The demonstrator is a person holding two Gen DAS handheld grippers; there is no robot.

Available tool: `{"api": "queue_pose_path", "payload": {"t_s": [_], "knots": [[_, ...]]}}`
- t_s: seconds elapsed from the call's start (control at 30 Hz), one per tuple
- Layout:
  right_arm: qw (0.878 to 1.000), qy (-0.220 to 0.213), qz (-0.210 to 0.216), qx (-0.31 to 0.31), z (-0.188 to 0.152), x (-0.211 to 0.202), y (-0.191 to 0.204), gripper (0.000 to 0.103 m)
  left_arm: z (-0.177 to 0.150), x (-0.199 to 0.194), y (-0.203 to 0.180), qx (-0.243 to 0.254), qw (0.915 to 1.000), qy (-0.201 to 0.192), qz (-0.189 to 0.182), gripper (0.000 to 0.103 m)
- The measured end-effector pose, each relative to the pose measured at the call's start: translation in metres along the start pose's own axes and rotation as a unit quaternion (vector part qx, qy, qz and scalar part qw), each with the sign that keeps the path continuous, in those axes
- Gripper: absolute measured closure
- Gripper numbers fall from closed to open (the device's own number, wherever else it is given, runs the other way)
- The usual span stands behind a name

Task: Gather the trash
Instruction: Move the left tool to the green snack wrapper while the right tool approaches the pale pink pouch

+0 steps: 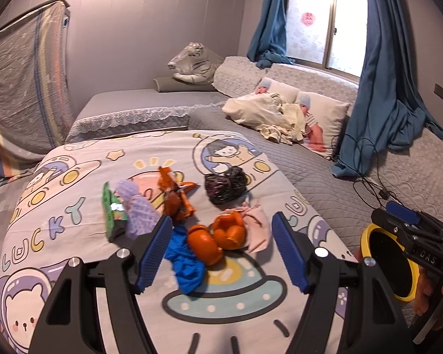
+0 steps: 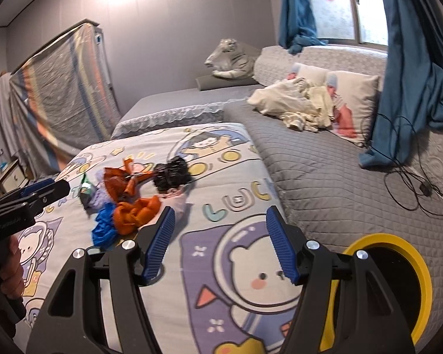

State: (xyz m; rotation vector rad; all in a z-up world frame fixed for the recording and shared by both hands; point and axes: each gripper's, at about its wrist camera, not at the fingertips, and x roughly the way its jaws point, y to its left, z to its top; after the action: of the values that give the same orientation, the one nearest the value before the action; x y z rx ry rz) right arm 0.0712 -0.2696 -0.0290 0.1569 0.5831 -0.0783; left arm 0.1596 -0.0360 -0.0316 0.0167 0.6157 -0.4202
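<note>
A pile of trash lies on the cartoon quilt (image 1: pixel 73 206): orange peels (image 1: pixel 218 236), a blue wrapper (image 1: pixel 186 262), an orange wrapper (image 1: pixel 177 197), a black crumpled bag (image 1: pixel 226 184), a green packet (image 1: pixel 112 212), purple foam netting (image 1: pixel 136 206) and a pink tissue (image 1: pixel 255 224). My left gripper (image 1: pixel 221 250) hovers open just before the peels, nothing pressed between its pads. My right gripper (image 2: pixel 220 244) is open over a bear print, right of the pile (image 2: pixel 133 206). A yellow-rimmed bin (image 2: pixel 378 237) sits at the bed's right edge.
A grey quilted bed (image 2: pixel 325 177) extends to the right, with black cables (image 2: pixel 413 188), pillows and a cream blanket (image 2: pixel 295 100). Blue curtains (image 2: pixel 413 73) hang by the window. A plush tiger (image 1: pixel 192 62) lies at the back. A draped frame (image 1: pixel 23 88) stands at left.
</note>
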Motion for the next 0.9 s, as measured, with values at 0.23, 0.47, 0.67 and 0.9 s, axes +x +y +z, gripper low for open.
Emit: {"api": "queue_pose_path", "payload": {"t_s": [0.23, 0.47, 0.67, 0.9], "knots": [[0.999, 0.008, 0.025, -0.020, 0.001, 0.013, 0.028, 0.042, -0.006, 0.000, 0.026, -0.020, 0.9996, 0.005, 0.019, 0.036], [0.998, 0.023, 0.045, -0.034, 0.003, 0.034, 0.050, 0.042, -0.010, 0.005, 0.051, -0.041, 0.9984, 0.010, 0.038, 0.036], [0.997, 0.043, 0.053, -0.044, 0.000, 0.058, 0.064, 0.042, -0.012, 0.014, 0.072, -0.055, 0.9969, 0.016, 0.054, 0.036], [0.995, 0.062, 0.059, -0.045, -0.003, 0.083, 0.072, 0.042, -0.015, 0.028, 0.091, -0.066, 0.9951, 0.028, 0.068, 0.036]]}}
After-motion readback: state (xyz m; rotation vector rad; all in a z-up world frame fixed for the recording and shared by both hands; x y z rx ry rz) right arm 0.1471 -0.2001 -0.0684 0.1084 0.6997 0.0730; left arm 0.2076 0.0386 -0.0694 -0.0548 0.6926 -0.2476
